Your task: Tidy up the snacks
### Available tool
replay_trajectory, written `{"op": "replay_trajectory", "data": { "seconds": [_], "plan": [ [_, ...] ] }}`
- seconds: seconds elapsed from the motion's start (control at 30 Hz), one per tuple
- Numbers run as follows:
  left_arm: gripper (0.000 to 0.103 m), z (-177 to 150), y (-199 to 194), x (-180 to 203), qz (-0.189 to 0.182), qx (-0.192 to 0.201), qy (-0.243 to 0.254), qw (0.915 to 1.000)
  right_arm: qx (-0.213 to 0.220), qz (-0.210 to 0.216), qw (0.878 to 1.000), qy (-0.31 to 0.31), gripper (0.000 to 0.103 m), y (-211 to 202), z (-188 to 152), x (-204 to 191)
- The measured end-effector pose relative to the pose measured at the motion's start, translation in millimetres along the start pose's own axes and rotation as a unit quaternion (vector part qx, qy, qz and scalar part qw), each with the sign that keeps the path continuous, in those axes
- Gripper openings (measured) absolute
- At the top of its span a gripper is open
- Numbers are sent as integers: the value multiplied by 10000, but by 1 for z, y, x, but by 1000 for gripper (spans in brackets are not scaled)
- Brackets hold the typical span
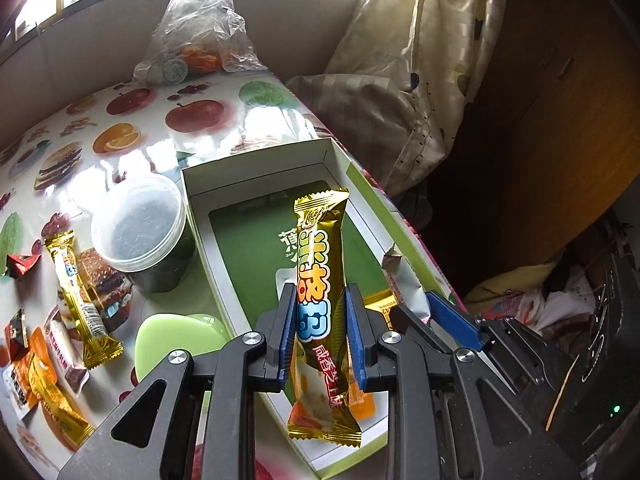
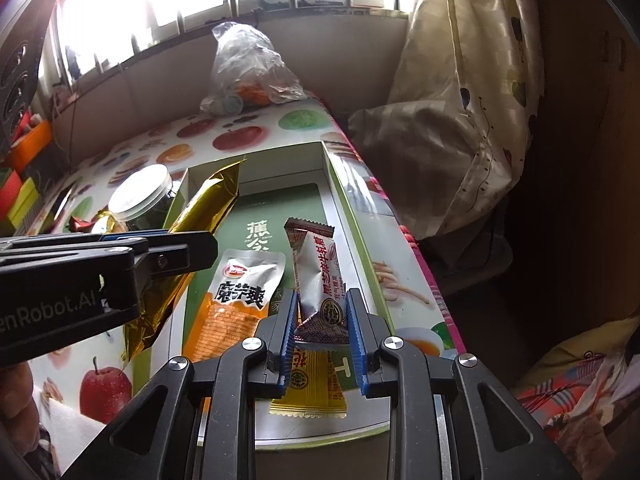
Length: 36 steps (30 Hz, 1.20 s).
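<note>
Both claws loaded, both over the box (image 1: pixel 256 168).

Left claw (image 1: pixel 320 332): pressed onto the gold snack bar (image 1: pixel 318 280), pads gripping its middle. The bar stands roughly upright, top end above the box's green floor, bottom end hanging below the fingers. From my right wrist view the same bar (image 2: pixel 208 204) leans over the box's left wall.

Right claw (image 2: pixel 323 332): pinching the silver-and-brown candy wrapper (image 2: pixel 316 276) at its lower end; the wrapper sticks up and tilts a little left, above the box interior.

Already lying in the box: an orange-and-white pouch (image 2: pixel 236 300) on the left half of the floor, and a yellow candy packet (image 2: pixel 310 384) under my right claw, near the front wall.

Outside the box, on the fruit-print tablecloth (image 1: pixel 132 128): a jar with a clear lid (image 1: pixel 140 224) touching or just beside the box's left wall, a second gold bar (image 1: pixel 80 300) left of the jar, small mixed packets (image 1: pixel 32 380) at the far left edge, and a light green lid-like piece (image 1: pixel 172 340) in front of the jar. A clear plastic bag (image 1: pixel 196 28) sits at the far end of the table.
</note>
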State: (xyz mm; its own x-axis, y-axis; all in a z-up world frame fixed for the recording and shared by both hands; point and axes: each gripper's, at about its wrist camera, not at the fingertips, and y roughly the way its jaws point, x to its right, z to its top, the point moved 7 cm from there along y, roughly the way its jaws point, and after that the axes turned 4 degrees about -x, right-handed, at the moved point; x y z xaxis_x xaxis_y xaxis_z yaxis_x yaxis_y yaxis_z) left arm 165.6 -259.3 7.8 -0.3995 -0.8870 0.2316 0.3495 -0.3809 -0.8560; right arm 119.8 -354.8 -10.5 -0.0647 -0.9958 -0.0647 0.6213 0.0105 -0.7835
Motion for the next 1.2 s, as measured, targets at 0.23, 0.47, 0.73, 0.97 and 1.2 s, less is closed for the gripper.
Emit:
{"op": "replay_trajectory", "data": {
  "seconds": [0.23, 0.47, 0.73, 0.97, 1.2],
  "plan": [
    [24, 7, 18, 0, 121, -120, 37, 9998, 3, 19, 10000, 33, 23, 6, 0, 3],
    [24, 14, 28, 4, 262, -177, 128, 9994, 5, 27, 10000, 15, 23, 7, 0, 3],
    [24, 16, 36, 8, 374, -293, 198, 9987, -4, 47, 10000, 30, 24, 8, 0, 4],
    [25, 15, 43, 10, 470, -430, 305, 9975, -16, 43, 10000, 27, 25, 8, -1, 4],
    [33, 15, 42, 12, 431, -393, 325, 9978, -15, 55, 10000, 31, 27, 9, -1, 4]
  ]
}}
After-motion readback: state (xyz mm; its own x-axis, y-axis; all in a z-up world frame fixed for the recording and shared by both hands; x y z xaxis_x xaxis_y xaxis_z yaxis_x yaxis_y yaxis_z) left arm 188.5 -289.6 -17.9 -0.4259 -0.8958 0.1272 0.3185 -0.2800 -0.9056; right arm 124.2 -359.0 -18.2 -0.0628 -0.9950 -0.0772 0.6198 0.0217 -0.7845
